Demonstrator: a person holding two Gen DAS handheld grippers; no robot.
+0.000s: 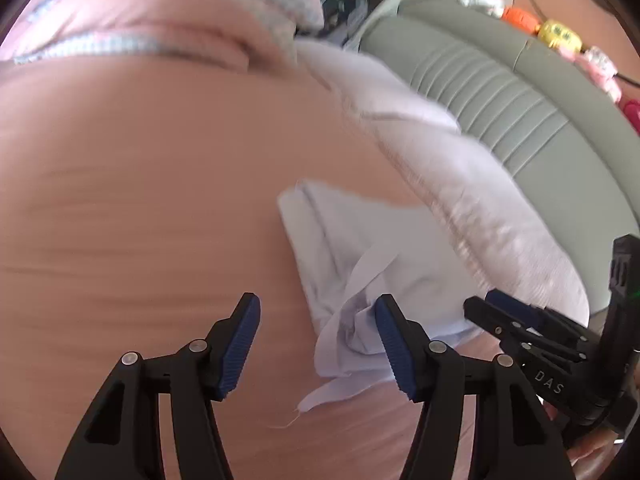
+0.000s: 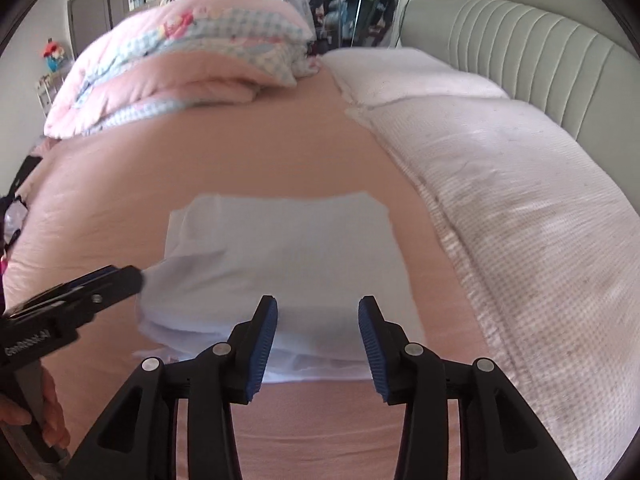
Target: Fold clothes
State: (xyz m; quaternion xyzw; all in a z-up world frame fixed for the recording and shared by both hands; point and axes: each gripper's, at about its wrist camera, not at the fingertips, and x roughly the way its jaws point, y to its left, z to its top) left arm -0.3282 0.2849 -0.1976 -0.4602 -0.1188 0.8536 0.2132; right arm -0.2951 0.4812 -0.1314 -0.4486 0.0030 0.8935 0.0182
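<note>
Pale blue folded garment (image 2: 280,264) lies flat on the pink bed sheet (image 2: 240,160), at centre frame in the right wrist view. Right tool (image 2: 318,344) hovers over the garment's near edge, jaws apart, nothing clamped between them. Left tool (image 1: 318,344) stands wide, empty, with the garment's loose corner just beside its right-hand pad in its own view. White pillows (image 2: 500,184) line the right of the frame against a grey-green headboard (image 2: 520,40); a folded pink quilt (image 2: 180,64) sits upper left.

Soft daylight, no glare; left view motion-blurred; fisheye edges bent, vignetted.
</note>
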